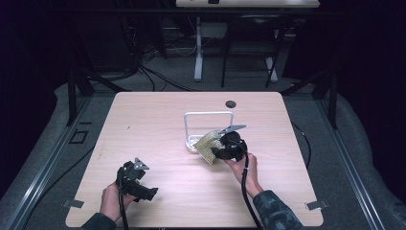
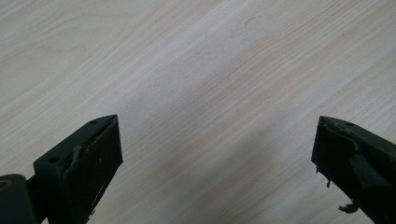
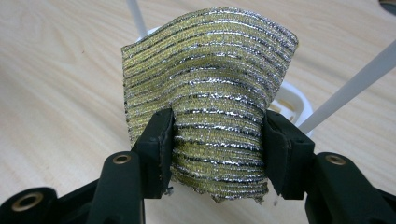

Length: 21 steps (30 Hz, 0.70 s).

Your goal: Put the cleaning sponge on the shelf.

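Right hand-held gripper (image 3: pixel 217 149) pinches gold-and-silver ribbed scouring cloth (image 3: pixel 210 88)

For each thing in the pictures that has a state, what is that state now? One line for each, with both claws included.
Left claw: open, holds nothing, over bare table.
Right claw: shut on the cloth.
Cloth: gold and silver striped, curved between the jaws, lifted off the table.
Rack: white, upright on the table, just behind the cloth.
Table: light wood.
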Tool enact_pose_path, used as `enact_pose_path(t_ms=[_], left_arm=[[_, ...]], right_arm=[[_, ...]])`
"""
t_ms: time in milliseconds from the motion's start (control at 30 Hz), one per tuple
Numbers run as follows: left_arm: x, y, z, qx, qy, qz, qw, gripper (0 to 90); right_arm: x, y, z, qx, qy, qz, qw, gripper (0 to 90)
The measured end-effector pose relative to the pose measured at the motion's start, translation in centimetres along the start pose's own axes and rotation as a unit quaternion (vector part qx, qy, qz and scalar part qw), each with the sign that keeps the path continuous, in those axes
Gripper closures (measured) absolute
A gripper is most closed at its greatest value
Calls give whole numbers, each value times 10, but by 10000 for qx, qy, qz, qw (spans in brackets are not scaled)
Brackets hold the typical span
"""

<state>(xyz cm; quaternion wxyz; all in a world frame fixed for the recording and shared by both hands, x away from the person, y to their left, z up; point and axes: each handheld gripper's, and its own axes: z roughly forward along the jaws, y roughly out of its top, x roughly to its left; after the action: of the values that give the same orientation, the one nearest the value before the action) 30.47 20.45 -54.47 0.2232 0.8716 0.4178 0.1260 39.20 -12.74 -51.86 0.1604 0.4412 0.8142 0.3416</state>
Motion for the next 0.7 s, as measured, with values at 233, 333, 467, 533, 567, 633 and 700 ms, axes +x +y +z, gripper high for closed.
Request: enact_pose_path(t_ms=[233,333,467,533,567,633,700], left_arm=[[-1,0,0,20,3,20,10000,17],[-1,0,-1,20,-4,30,10000,17],[-1,0,0,53,-19,71,10000,18],[-1,0,1,75,-39,78,9999,18],[-2,0,1,82,-44,84,9999,18],[-2,0,1,64,-36,87,9999,18],[-2,-1,1,54,-31,80,9999,18]], right_arm=[[1,4,10,-90,-95,92,9999,480],[0,9,12,-126,-78,184,9997,479],[3,15,16,-257,-144,262,9992,476],[4,18,19,-286,-179,344,9988,476],[4,18,22,-245,-213,350,9989,476],[5,19,26,-198,-345,309,9987,476],[6,20,29,-210,-418,323,9984,475]])
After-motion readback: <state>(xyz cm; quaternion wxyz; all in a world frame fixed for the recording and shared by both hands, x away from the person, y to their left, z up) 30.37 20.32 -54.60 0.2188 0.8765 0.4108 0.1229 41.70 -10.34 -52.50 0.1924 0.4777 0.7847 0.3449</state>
